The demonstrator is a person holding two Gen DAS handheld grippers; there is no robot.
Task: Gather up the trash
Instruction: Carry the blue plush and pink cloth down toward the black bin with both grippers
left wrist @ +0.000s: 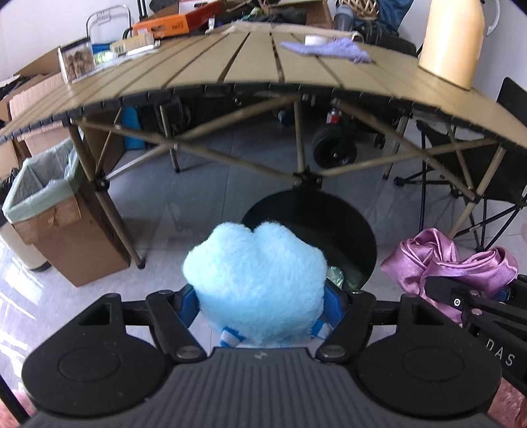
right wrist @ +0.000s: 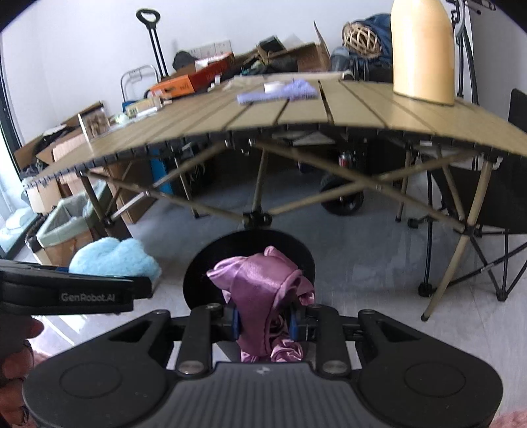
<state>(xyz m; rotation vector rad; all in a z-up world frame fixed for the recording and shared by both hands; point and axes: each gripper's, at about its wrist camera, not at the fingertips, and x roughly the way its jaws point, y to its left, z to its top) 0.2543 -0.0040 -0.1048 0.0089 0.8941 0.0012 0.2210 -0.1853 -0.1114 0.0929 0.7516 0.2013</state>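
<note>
"GenRobot.AI" is printed in pale letters on the black side of the left gripper, as seen in the right wrist view. The capital letters "DAS" can be read on the black body of the right gripper at the right edge of the left wrist view; whether more letters belong to the word cannot be told, since the body is cut off by the frame. Dark printed characters are borne by the orange box at the far side of the table, but they are too small and blurred to be made out. No other writing can be read.
</note>
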